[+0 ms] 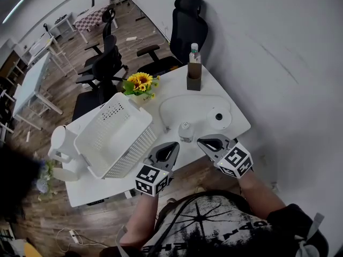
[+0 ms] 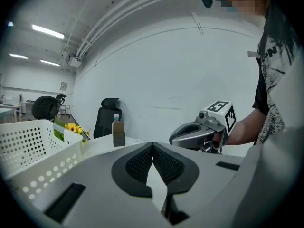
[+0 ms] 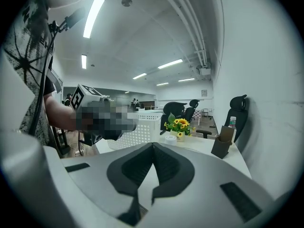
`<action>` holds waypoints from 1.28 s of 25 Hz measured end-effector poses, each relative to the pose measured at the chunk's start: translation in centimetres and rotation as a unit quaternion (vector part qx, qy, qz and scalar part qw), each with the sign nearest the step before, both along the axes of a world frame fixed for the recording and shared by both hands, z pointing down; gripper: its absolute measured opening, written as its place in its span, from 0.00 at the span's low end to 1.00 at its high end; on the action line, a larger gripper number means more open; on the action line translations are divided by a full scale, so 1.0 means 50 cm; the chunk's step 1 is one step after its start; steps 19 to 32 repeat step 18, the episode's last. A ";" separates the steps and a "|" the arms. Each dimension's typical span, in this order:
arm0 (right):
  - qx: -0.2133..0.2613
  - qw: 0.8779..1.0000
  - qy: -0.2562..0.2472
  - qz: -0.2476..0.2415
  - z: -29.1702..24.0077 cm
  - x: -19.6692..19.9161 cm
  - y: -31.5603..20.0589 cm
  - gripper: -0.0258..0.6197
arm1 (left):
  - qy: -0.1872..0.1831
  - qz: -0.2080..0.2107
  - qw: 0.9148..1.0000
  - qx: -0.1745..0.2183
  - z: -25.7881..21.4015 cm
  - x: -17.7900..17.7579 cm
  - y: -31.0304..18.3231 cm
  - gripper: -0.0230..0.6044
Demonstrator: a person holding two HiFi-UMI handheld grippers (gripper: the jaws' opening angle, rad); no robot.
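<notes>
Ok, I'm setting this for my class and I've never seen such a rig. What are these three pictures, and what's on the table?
There is no robot here. A person holds a two-jaw tool in each hand: the left hand-held gripper and the right hand-held gripper. Each carries a marker cube and its own camera. The head view looks down from the person's head, and each gripper view looks along that tool's jaws. Both pairs of jaws are together with nothing between them, at the near edge of a white table. On it are a white basket, sunflowers, a brown holder, a bottle, a small clear jar, a round white gadget and a white jug.
</notes>
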State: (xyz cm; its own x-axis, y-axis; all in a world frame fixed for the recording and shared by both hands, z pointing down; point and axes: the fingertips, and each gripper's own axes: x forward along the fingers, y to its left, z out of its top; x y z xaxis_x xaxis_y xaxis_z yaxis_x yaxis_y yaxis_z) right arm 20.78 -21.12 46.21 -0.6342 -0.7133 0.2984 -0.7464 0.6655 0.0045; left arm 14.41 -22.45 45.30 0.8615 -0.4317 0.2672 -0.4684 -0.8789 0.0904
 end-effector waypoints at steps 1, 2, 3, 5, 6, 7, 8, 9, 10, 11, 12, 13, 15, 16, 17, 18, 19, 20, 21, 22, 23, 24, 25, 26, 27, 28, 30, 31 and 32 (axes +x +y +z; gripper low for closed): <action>0.001 1.000 0.001 -0.001 0.000 0.000 0.000 0.07 | 0.000 0.000 1.000 0.000 0.000 0.001 0.000 0.05; 0.002 1.000 0.002 -0.002 0.000 0.001 0.000 0.07 | 0.000 0.000 1.000 0.000 0.000 0.003 0.000 0.05; 0.002 1.000 0.002 -0.003 -0.001 0.001 -0.001 0.07 | 0.000 0.000 1.000 0.001 0.000 0.005 0.000 0.05; 0.002 1.000 0.004 -0.005 0.000 0.002 -0.002 0.07 | 0.000 -0.001 1.000 0.001 0.000 0.005 0.000 0.05; 0.001 1.000 0.006 -0.005 0.002 0.002 -0.002 0.07 | -0.001 -0.001 1.000 0.000 -0.001 0.005 -0.001 0.05; 0.001 1.000 0.006 -0.005 0.003 0.002 -0.002 0.07 | -0.001 -0.002 1.000 0.001 -0.001 0.005 -0.001 0.05; 0.000 1.000 0.007 -0.005 0.004 0.002 -0.002 0.07 | -0.001 -0.003 1.000 0.001 -0.001 0.004 -0.001 0.05; 0.000 1.000 0.007 -0.005 0.005 0.002 -0.001 0.07 | -0.002 -0.004 1.000 0.001 -0.002 0.003 -0.002 0.05; -0.001 1.000 0.007 -0.005 0.006 0.002 -0.001 0.07 | -0.002 -0.004 1.000 0.002 -0.002 0.003 -0.002 0.05; -0.001 1.000 0.007 -0.006 0.006 0.002 -0.001 0.07 | -0.002 -0.005 1.000 0.002 -0.003 0.003 -0.002 0.05; 0.000 1.000 0.007 -0.006 0.006 0.002 -0.001 0.07 | -0.002 -0.006 1.000 0.002 -0.003 0.003 -0.003 0.05; 0.000 1.000 0.007 -0.006 0.006 0.002 -0.001 0.07 | -0.002 -0.006 1.000 0.002 -0.003 0.003 -0.003 0.05; 0.001 1.000 0.007 -0.006 0.005 0.003 -0.003 0.07 | -0.003 -0.007 1.000 0.002 -0.003 0.004 -0.002 0.05; 0.002 1.000 0.006 -0.006 0.004 0.004 -0.003 0.07 | -0.003 -0.007 1.000 0.002 -0.003 0.005 -0.002 0.05; 0.002 1.000 0.006 -0.006 0.003 0.004 -0.003 0.07 | -0.003 -0.007 1.000 0.002 -0.004 0.005 -0.002 0.05; 0.003 1.000 0.006 -0.006 0.002 0.005 -0.004 0.07 | -0.004 -0.007 1.000 0.003 -0.004 0.006 -0.001 0.05; 0.003 1.000 0.006 -0.006 0.002 0.005 -0.004 0.07 | -0.004 -0.007 1.000 0.003 -0.004 0.006 -0.001 0.05; 0.003 1.000 0.006 -0.006 0.002 0.005 -0.004 0.07 | -0.004 -0.007 1.000 0.003 -0.004 0.006 -0.001 0.05; 0.003 1.000 0.006 -0.006 0.002 0.005 -0.004 0.07 | -0.004 -0.007 1.000 0.003 -0.004 0.006 -0.001 0.05; 0.003 1.000 0.006 -0.006 0.002 0.005 -0.004 0.07 | -0.004 -0.007 1.000 0.003 -0.004 0.006 -0.001 0.05; 0.003 1.000 0.006 -0.006 0.002 0.005 -0.004 0.07 | -0.004 -0.007 1.000 0.003 -0.004 0.006 -0.001 0.05; 0.003 1.000 0.006 -0.006 0.002 0.005 -0.004 0.07 | -0.004 -0.007 1.000 0.003 -0.004 0.006 -0.001 0.05; 0.003 1.000 0.006 -0.006 0.002 0.005 -0.004 0.07 | -0.004 -0.007 1.000 0.003 -0.004 0.006 -0.001 0.05; 0.003 1.000 0.006 -0.006 0.002 0.005 -0.004 0.07 | -0.004 -0.007 1.000 0.003 -0.004 0.006 -0.001 0.05; 0.003 1.000 0.006 -0.006 0.002 0.005 -0.004 0.07 | -0.004 -0.007 1.000 0.003 -0.004 0.006 -0.001 0.05; 0.003 1.000 0.006 -0.006 0.002 0.005 -0.004 0.07 | -0.004 -0.007 1.000 0.003 -0.004 0.006 -0.001 0.05; 0.003 1.000 0.006 -0.006 0.002 0.005 -0.004 0.07 | -0.004 -0.007 1.000 0.003 -0.004 0.006 -0.001 0.05; 0.003 1.000 0.006 -0.006 0.002 0.005 -0.004 0.07 | -0.004 -0.007 1.000 0.003 -0.004 0.006 -0.001 0.05; 0.003 1.000 0.006 -0.006 0.002 0.005 -0.004 0.07 | -0.004 -0.007 1.000 0.003 -0.004 0.006 -0.001 0.05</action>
